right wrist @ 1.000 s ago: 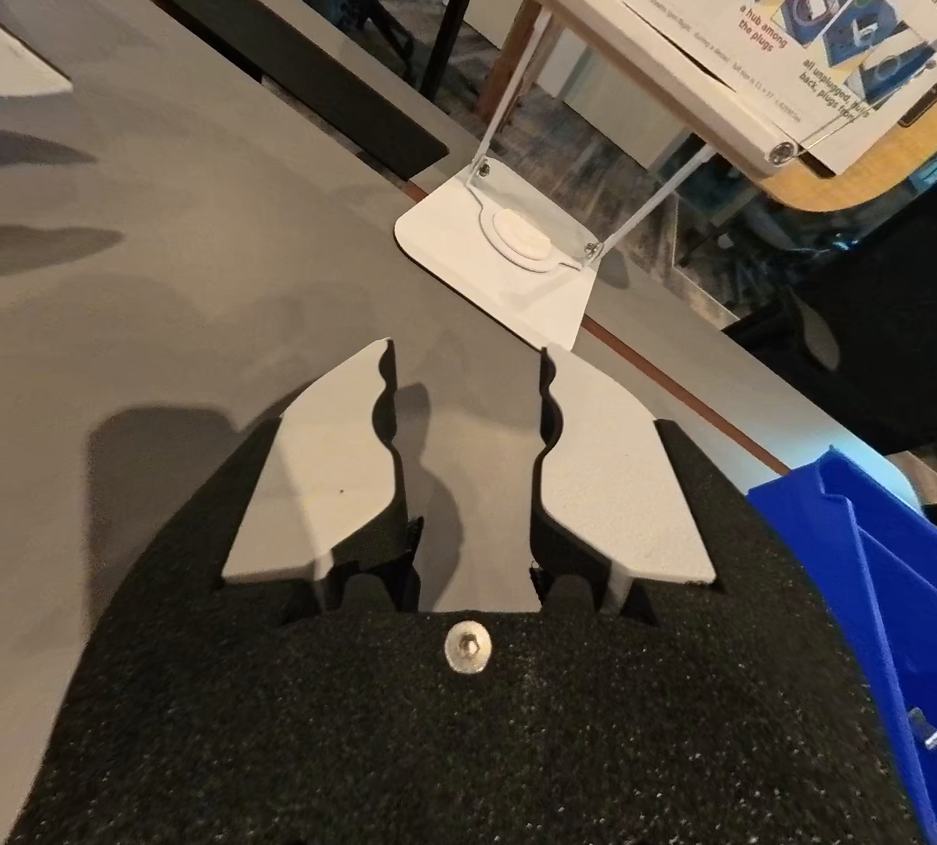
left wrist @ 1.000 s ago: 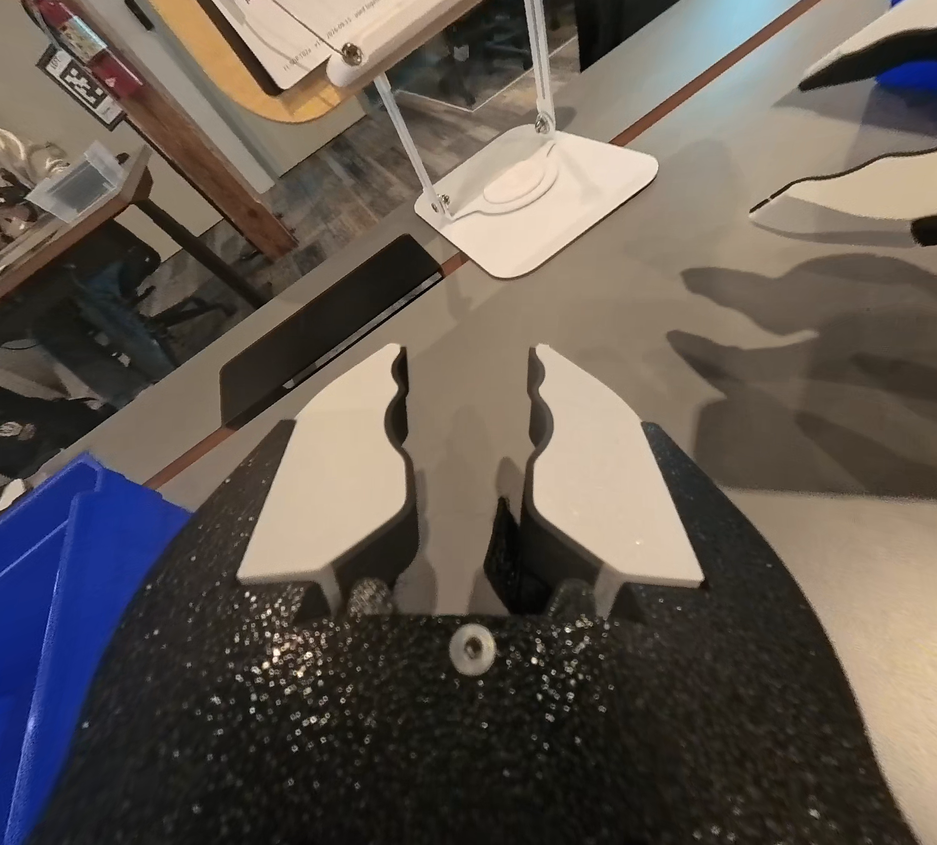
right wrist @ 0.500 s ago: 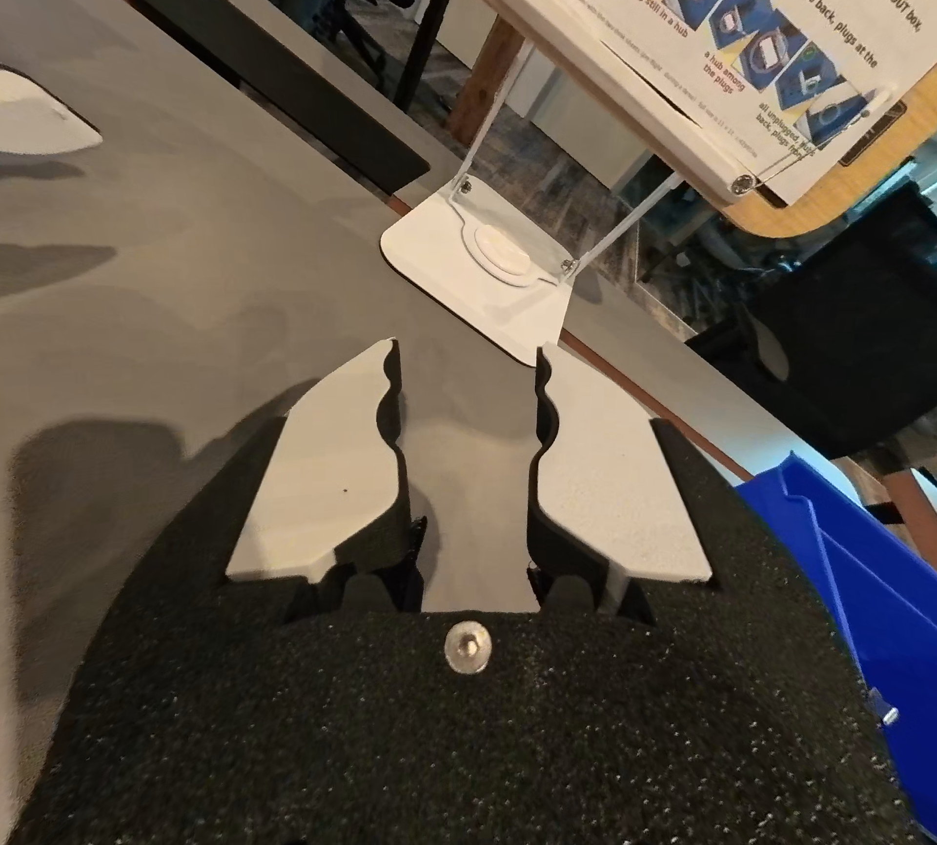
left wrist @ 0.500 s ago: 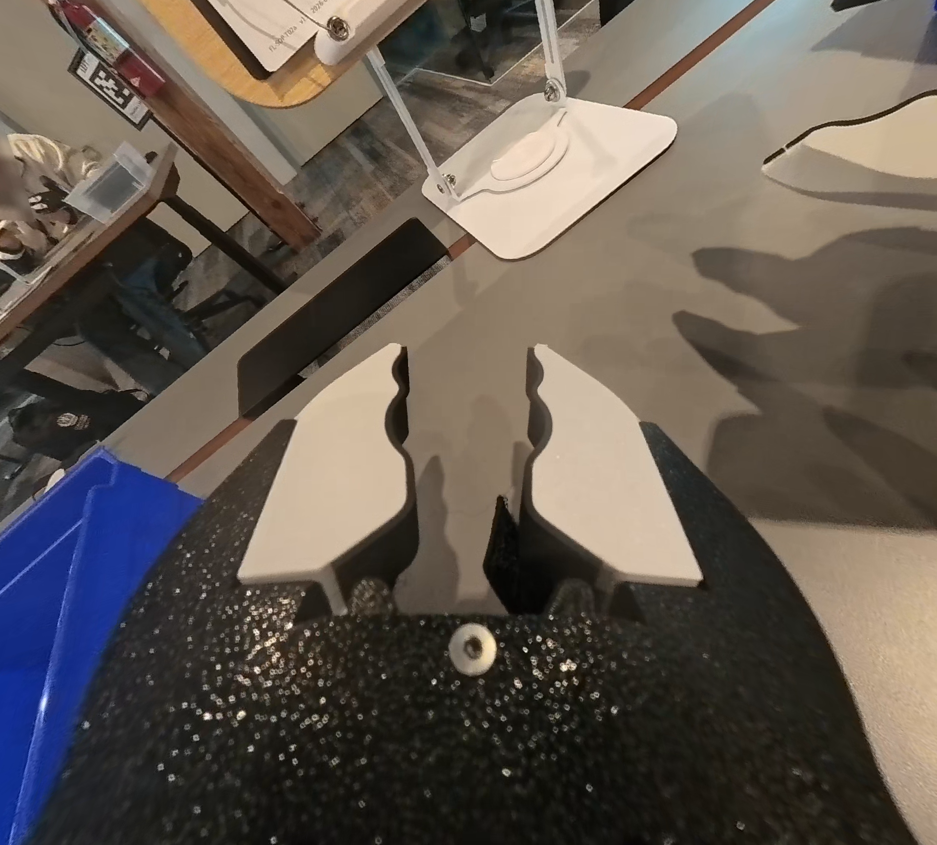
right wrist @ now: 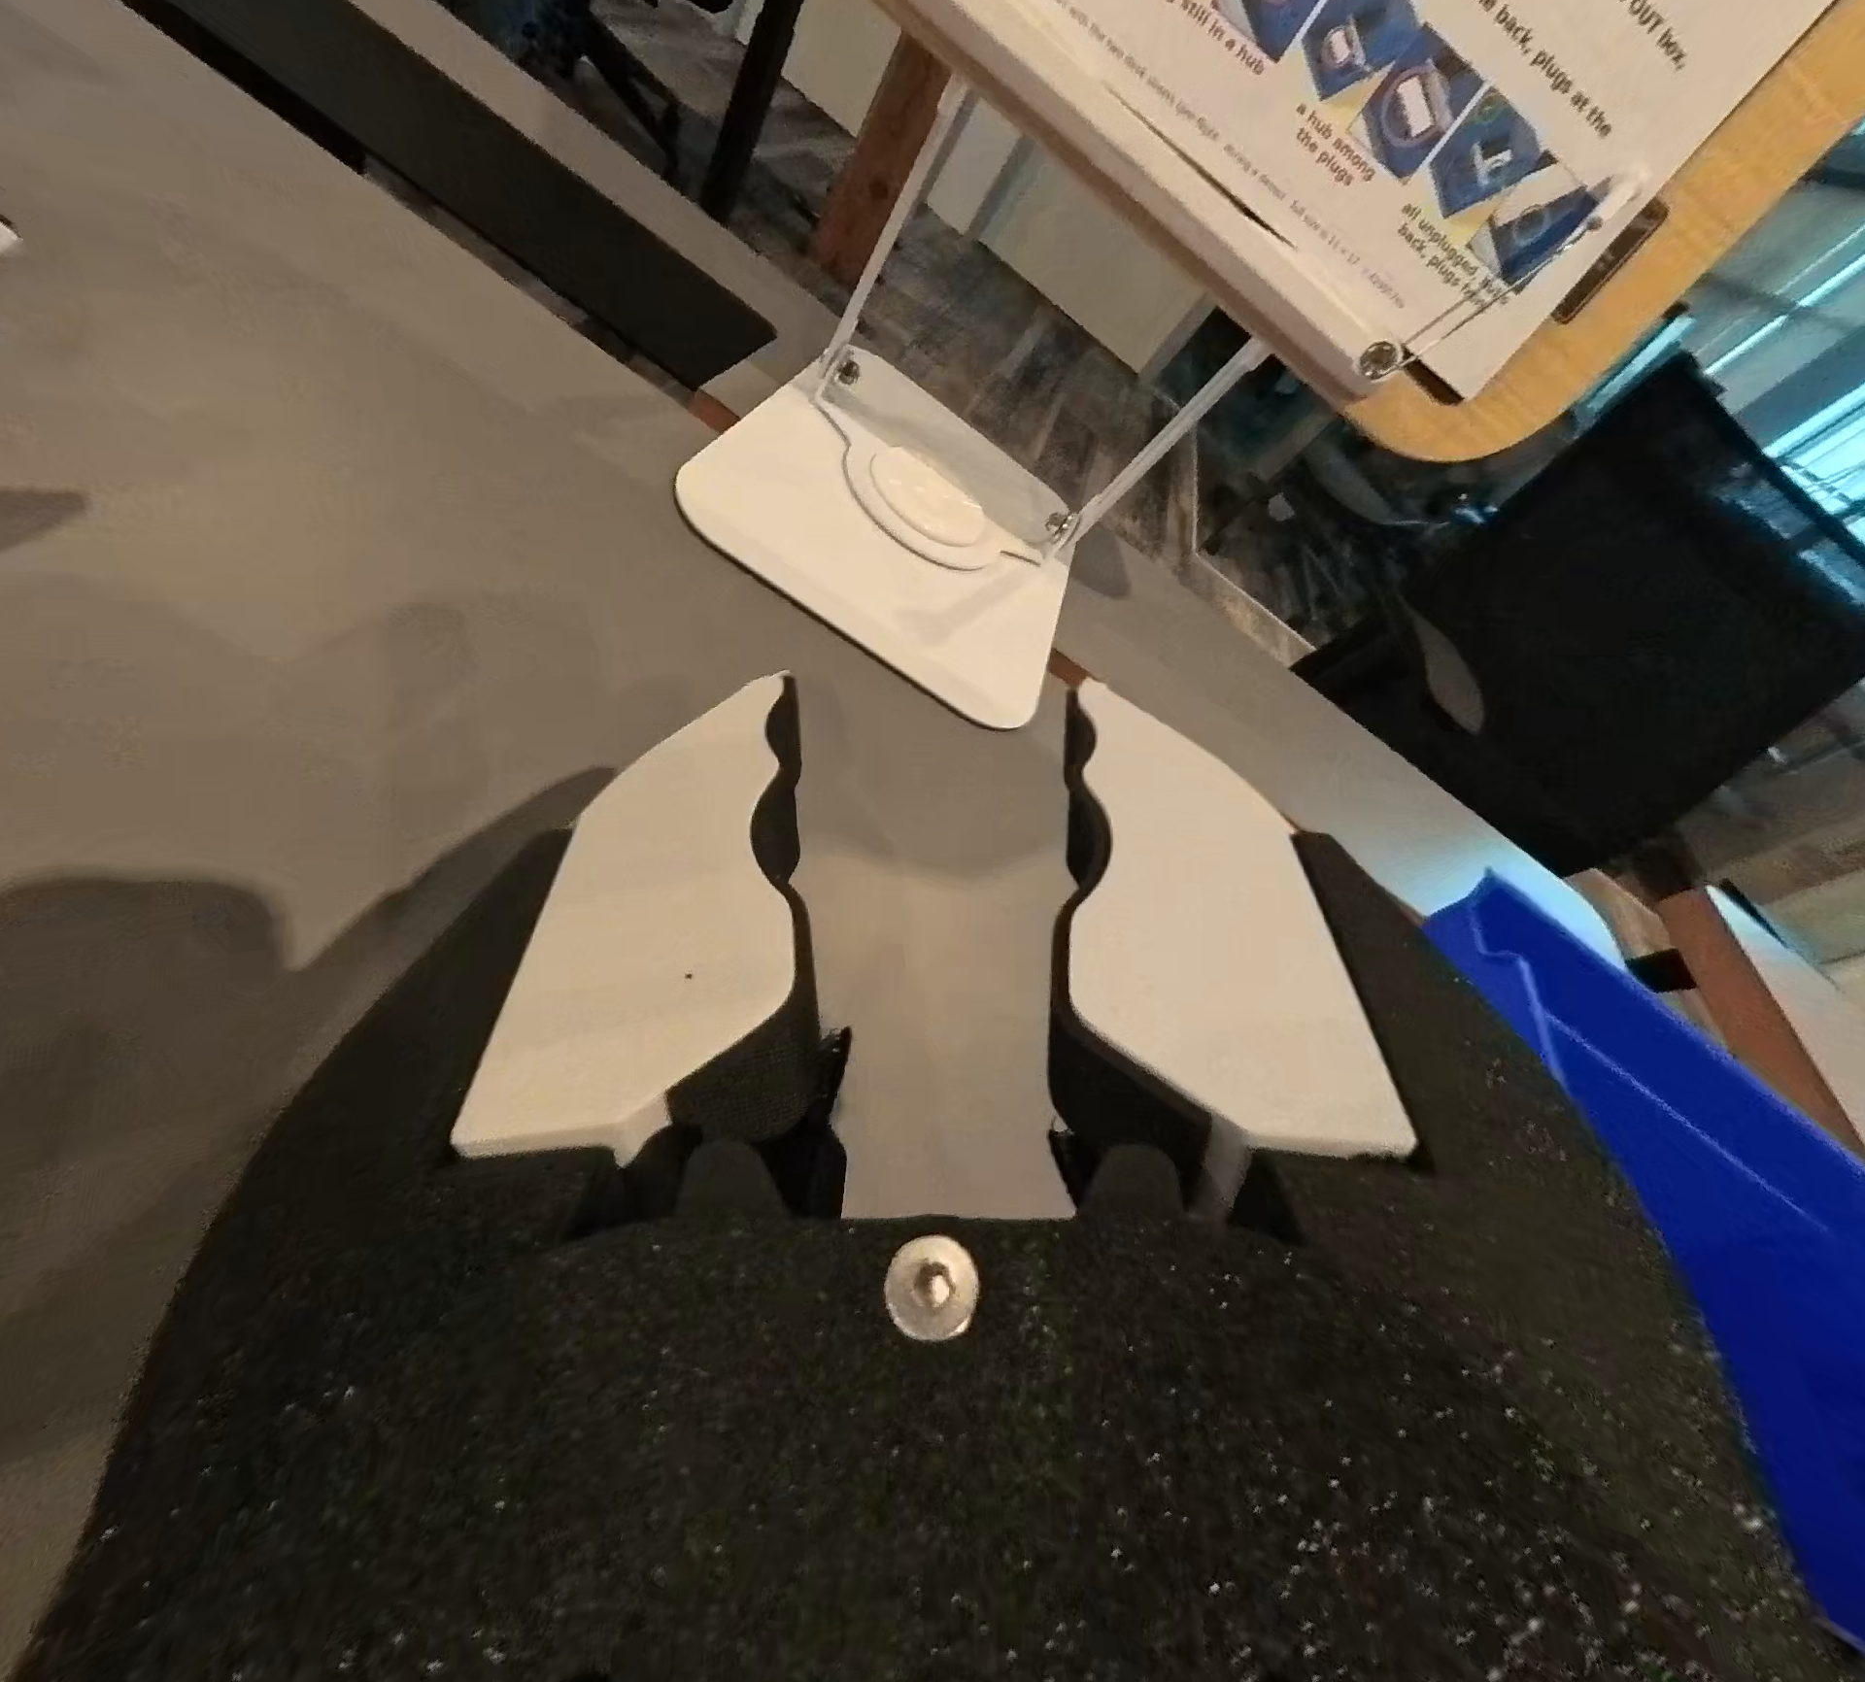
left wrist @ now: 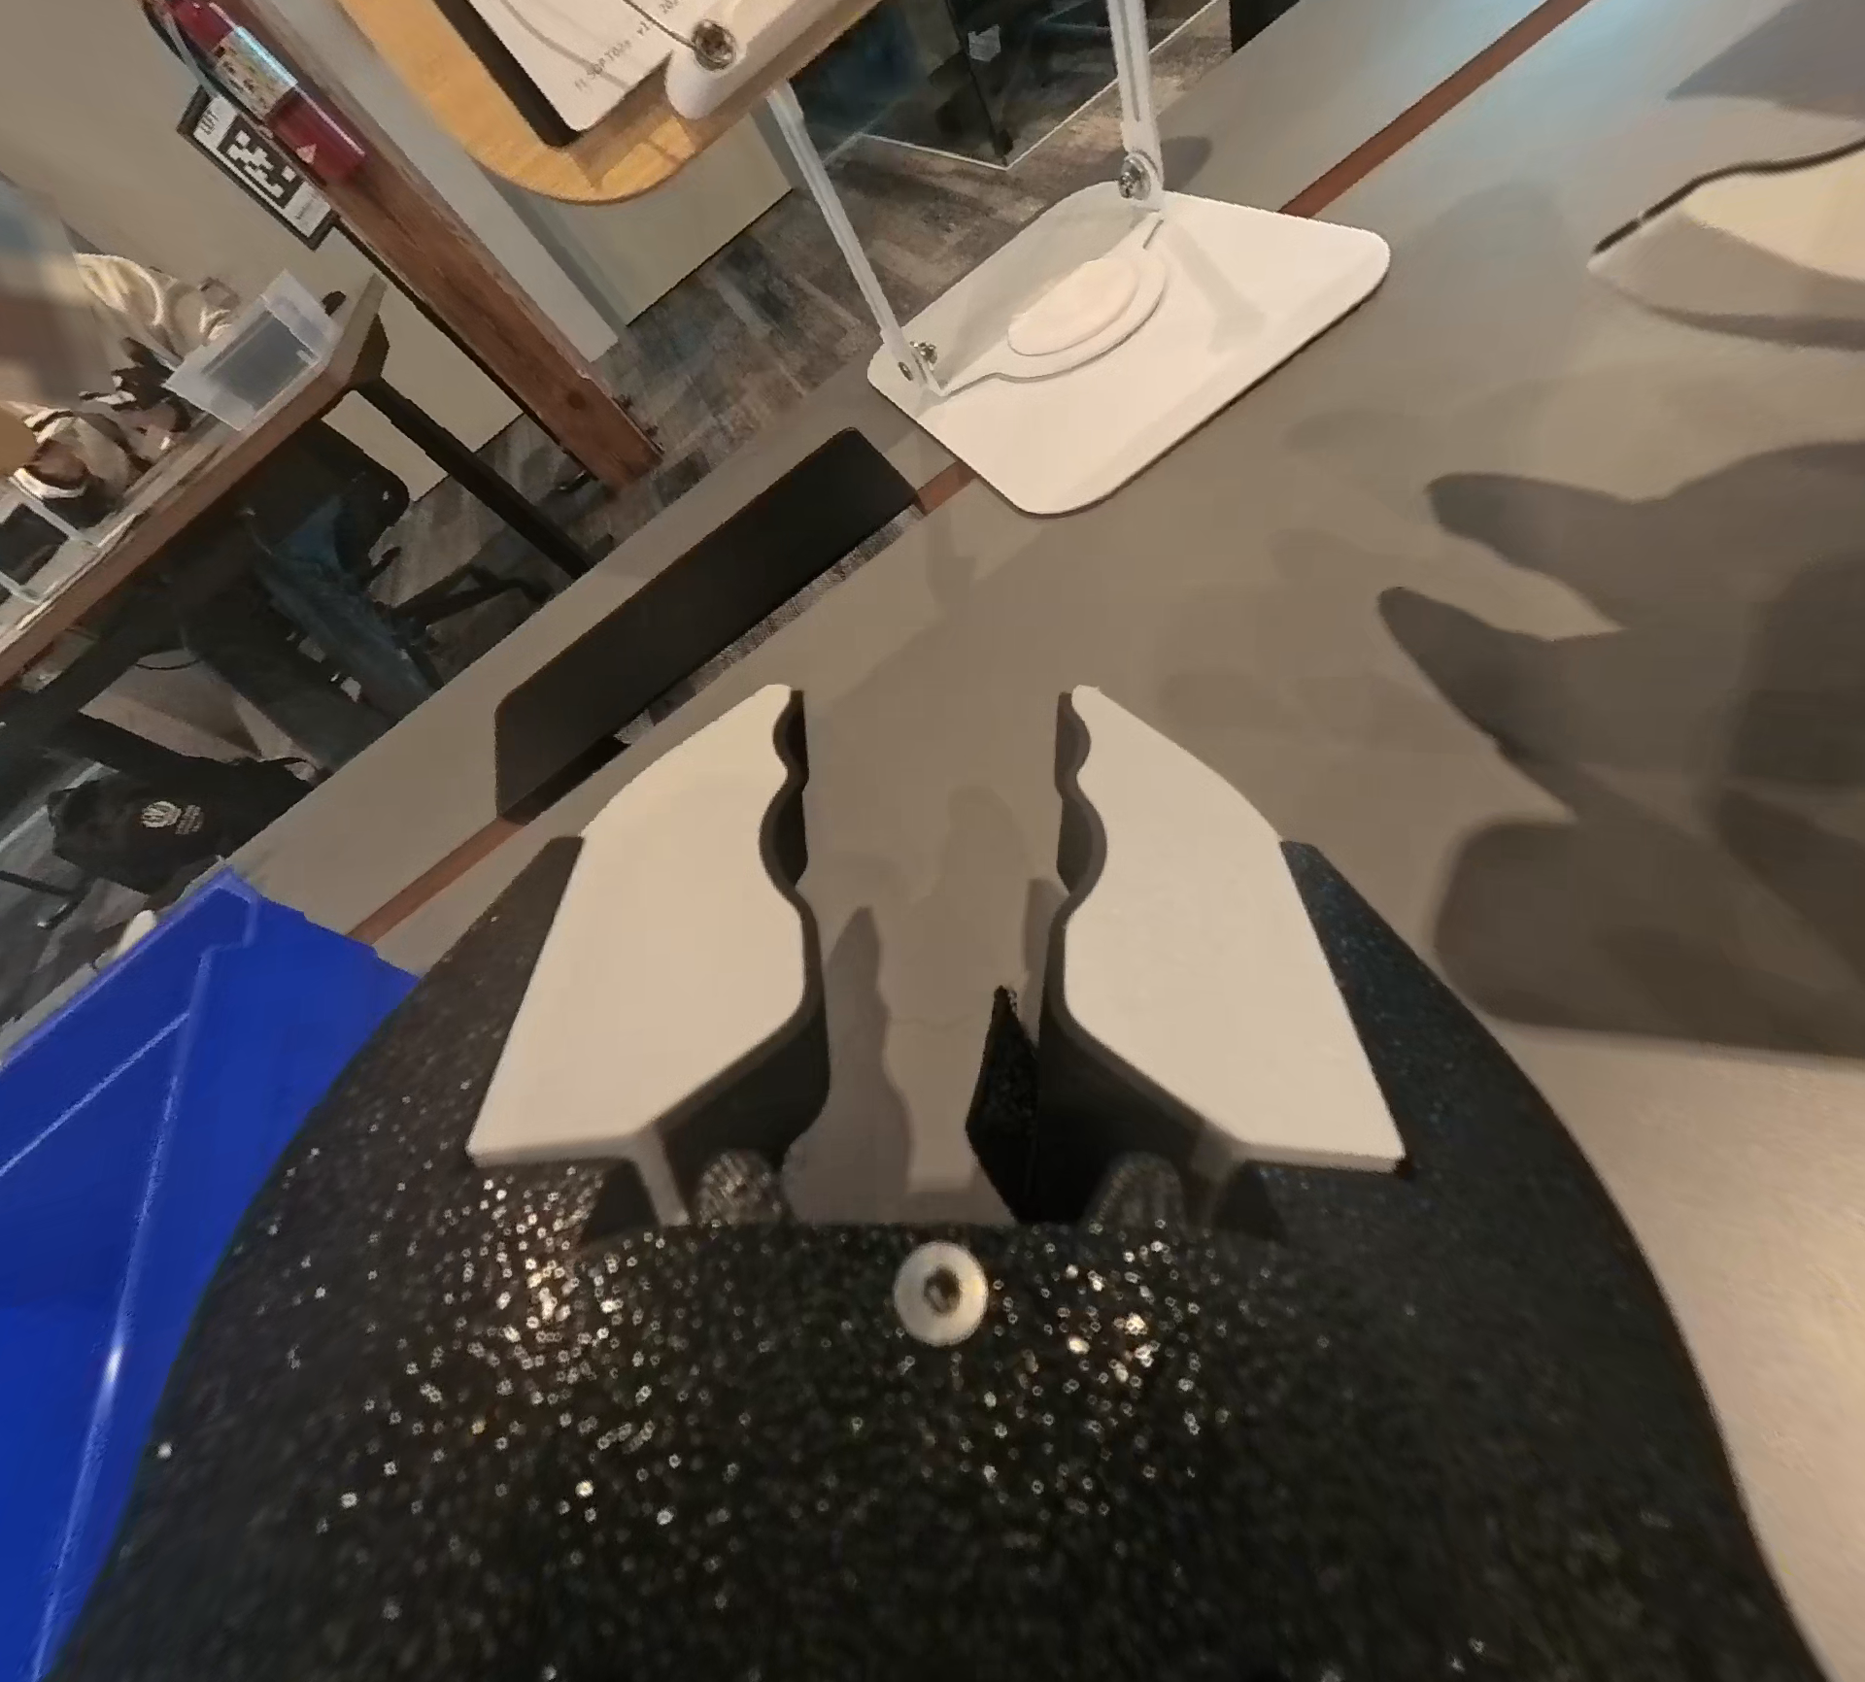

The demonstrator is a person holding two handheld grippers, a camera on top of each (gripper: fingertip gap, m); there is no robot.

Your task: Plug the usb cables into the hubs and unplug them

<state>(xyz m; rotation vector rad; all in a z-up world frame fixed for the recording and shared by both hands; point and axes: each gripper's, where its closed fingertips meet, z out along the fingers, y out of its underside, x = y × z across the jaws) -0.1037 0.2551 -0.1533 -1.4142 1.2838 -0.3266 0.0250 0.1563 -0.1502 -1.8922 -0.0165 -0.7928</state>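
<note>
Grey tabletop (left wrist: 1161, 625) has slid past as both the left gripper (left wrist: 930, 705) and right gripper (right wrist: 930, 695), jaws wide and empty, swung outward from the white stand (right wrist: 888, 544) toward blue bins (left wrist: 111, 1129), probably seeking unseen cables.

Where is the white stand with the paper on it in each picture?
Left wrist view: the white stand sits upper middle, right of centre, its flat base on the grey table, beyond the open left gripper.
Right wrist view: the stand sits at centre, just past the open right gripper.
Shared landmark: the black strip at the table's far edge, left of the stand in both views.
</note>
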